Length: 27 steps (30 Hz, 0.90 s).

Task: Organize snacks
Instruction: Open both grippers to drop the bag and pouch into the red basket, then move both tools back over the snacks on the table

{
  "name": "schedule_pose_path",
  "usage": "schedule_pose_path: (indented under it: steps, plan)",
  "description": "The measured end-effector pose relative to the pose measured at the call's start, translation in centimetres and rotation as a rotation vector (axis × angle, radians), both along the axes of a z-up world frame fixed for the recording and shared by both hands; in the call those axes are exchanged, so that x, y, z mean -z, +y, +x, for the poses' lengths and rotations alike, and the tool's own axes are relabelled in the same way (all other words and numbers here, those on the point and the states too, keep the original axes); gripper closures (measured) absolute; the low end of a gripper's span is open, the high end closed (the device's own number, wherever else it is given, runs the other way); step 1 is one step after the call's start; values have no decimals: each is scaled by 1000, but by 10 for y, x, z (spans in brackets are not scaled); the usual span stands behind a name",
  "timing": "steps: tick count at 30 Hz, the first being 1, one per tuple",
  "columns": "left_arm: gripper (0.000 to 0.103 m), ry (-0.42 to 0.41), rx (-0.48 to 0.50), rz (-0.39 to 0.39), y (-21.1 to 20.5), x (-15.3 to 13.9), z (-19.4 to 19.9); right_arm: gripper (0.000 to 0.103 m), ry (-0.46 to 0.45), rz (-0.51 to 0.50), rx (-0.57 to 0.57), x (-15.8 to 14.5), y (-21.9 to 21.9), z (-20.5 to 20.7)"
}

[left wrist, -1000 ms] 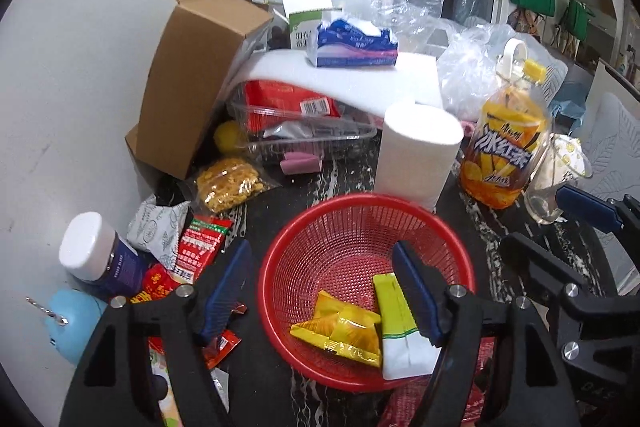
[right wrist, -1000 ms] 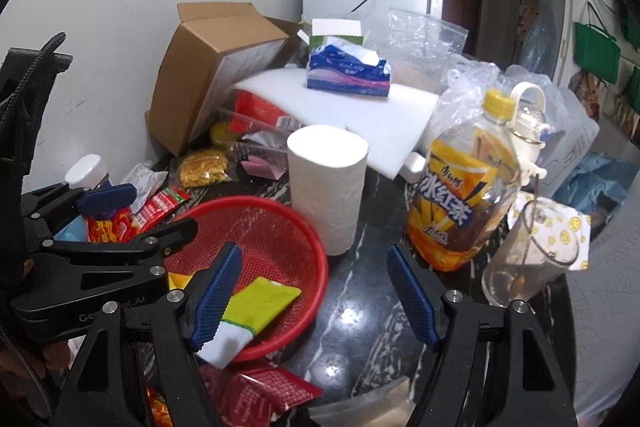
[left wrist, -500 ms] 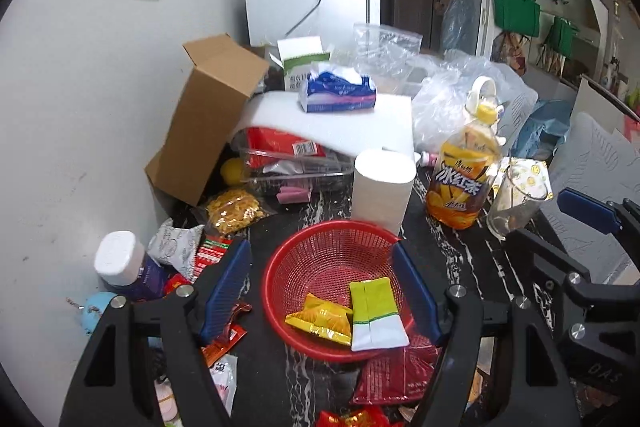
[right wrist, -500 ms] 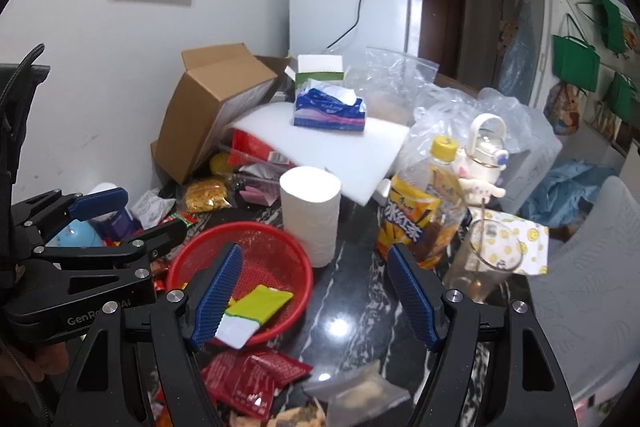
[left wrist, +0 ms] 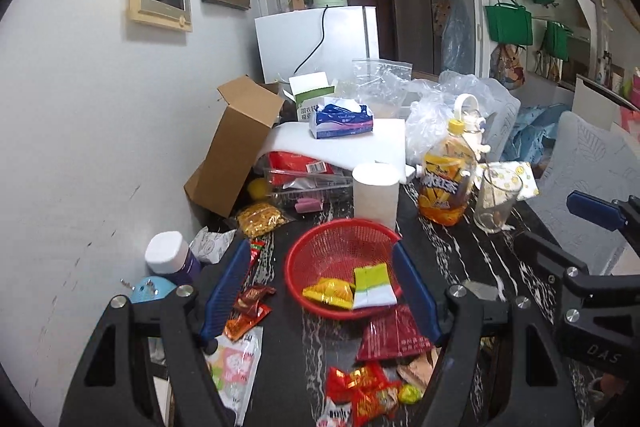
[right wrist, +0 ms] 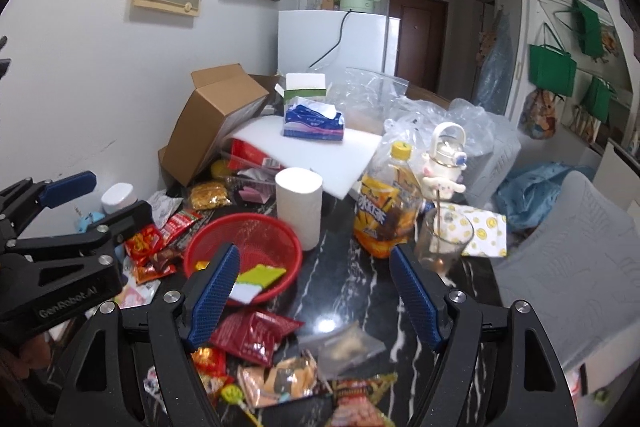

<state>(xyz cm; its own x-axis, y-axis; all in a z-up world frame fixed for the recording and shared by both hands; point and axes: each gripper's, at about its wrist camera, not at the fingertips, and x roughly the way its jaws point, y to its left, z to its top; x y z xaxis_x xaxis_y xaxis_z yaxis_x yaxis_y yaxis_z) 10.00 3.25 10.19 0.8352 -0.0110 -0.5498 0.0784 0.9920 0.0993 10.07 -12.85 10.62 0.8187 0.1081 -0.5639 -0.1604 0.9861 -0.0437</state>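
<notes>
Both hand-held grippers hang above a cluttered dark marbled bench [left wrist: 440, 247], tilted down at it. The left hand-held gripper [left wrist: 320, 291] has its blue pads spread wide with nothing pinched. Right in front of it, between the pads as its camera sees it, sits the red basket [left wrist: 340, 247], and inside are a yellow packet [left wrist: 328, 293] and a green-and-white packet [left wrist: 374, 285] lying side by side, touching.

The right hand-held gripper [right wrist: 316, 291] is empty too, and its jaws are opening a bit more right now. The basket [right wrist: 244, 239] sits ahead of its left pad; that pad hides part of the green-and-white packet [right wrist: 260, 277].

Loose snacks are all on the near side of the basket, under the grippers: a dark red pouch [right wrist: 252, 335] just beside the basket rim, a clear bag [right wrist: 344, 343] under the right gripper, and some red-gold wrappers [left wrist: 360, 391] below the left one. More red packets [right wrist: 160, 239] lie left of the basket.

Beyond the basket stands a paper roll [left wrist: 376, 195], with a tea bottle [left wrist: 448, 183] and a glass [left wrist: 496, 203] off to its right. Further back is a tipped cardboard box [left wrist: 236, 155] and a tissue pack [left wrist: 342, 119] on a white foam sheet [left wrist: 360, 147].
</notes>
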Motion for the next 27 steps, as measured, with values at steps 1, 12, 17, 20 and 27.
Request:
schedule_pose_path:
  steps: [1,12,17,20,27]
  plan:
    - [31,2,4,2,-1,2,-5,25,4,1,0,2,-1,-5]
    - [31,41,53,10,-11,35,-58,25,44,13,4,36,-6,-61]
    - [31,69,58,31,-14,59,-75,25,90,49,2,63,-9,-80]
    - [31,113,62,16,-14,78,-82,25,129,91,-10,81,-11,-87]
    - [31,188,82,-12,-11,120,-94,25,218,100,-33,122,-7,-104]
